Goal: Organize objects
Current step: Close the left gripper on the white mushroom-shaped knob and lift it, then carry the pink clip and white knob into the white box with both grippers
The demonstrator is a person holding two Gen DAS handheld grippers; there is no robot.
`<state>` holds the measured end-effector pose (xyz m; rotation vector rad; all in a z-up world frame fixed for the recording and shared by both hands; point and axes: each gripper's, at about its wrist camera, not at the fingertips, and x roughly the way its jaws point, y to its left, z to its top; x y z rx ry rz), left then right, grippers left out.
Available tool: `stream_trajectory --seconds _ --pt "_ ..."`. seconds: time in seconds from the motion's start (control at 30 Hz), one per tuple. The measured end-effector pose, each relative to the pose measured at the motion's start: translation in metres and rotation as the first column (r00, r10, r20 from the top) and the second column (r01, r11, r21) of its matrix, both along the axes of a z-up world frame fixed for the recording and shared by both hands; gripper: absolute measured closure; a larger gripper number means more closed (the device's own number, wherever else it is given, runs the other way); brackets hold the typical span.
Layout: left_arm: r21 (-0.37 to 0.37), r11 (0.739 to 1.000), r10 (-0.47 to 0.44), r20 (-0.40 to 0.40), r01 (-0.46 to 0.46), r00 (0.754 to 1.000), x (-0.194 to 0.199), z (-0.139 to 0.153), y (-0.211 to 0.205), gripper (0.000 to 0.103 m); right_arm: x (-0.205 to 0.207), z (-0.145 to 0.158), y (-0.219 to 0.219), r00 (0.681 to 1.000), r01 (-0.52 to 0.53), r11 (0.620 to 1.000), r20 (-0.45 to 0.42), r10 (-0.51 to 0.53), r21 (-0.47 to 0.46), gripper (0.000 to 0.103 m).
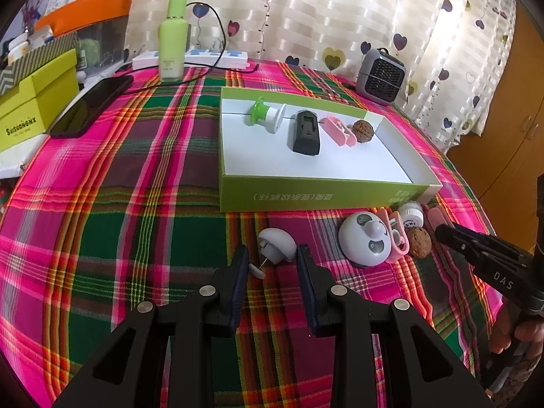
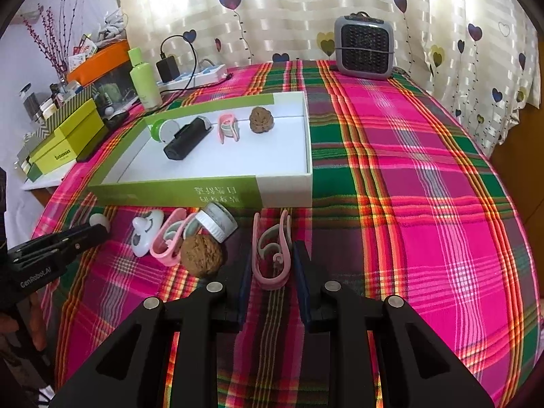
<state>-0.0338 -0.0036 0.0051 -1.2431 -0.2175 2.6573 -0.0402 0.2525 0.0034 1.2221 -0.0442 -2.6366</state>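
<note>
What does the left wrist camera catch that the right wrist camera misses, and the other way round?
Only the left wrist view shows the white dome whole, with its thin pin, between the left tongs. Only the right wrist view shows the black charger on the power strip and the reddish twigs. Both show the green box with four things inside, the loose walnut, the green bottle and the grey heater.
</note>
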Motion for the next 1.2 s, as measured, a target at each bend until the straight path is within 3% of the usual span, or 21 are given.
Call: stream_trajectory --seconds 0.63,1.2 --pt "0.017 1.000 -0.005 -0.071 0.006 0.997 -0.007 0.038 0.001 0.076 -0.007 0.030 -0.029 0.993 -0.101 0.995 -0.061 0.100 -0.013 0.079" --pt "0.022 1.000 -0.014 -0.068 0.016 0.998 -0.057 0.044 0.006 0.076 -0.061 0.030 -0.057 0.990 -0.141 0.989 -0.033 0.140 -0.030 0.079"
